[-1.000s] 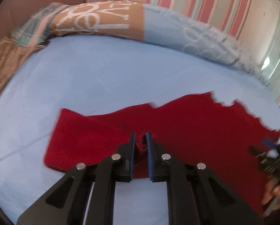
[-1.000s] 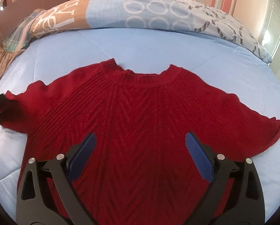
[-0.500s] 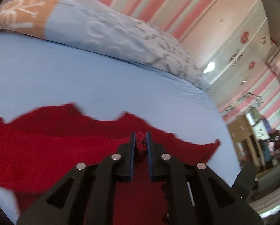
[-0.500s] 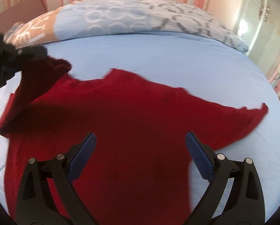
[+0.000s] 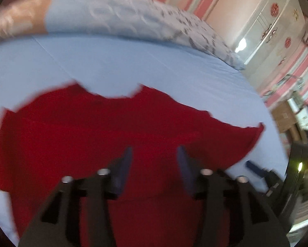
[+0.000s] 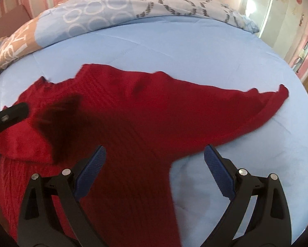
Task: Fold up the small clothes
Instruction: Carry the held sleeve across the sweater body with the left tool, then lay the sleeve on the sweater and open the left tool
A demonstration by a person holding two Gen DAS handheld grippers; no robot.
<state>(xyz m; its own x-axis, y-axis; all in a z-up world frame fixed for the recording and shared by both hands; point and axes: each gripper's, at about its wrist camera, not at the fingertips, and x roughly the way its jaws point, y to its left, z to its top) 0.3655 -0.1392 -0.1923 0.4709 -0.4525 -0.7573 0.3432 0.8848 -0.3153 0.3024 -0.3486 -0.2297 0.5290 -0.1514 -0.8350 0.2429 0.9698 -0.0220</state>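
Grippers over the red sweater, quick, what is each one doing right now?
Left gripper: jaws opening, nothing pinched, above the red sweater.
Right gripper: wide open, holding nothing.

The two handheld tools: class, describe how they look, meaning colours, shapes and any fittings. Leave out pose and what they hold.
Both the left tool and the right tool are matte black, with two angular fingers that have cut-out openings. Ribbed blue pads line the inner faces. Round silver bolts mark the joints. No cables or sleeves show.

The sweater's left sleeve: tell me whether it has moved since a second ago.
Yes. In the right wrist view the left sleeve, which earlier lay spread outward on the blue bedsheet, is now folded inward over the red sweater body.
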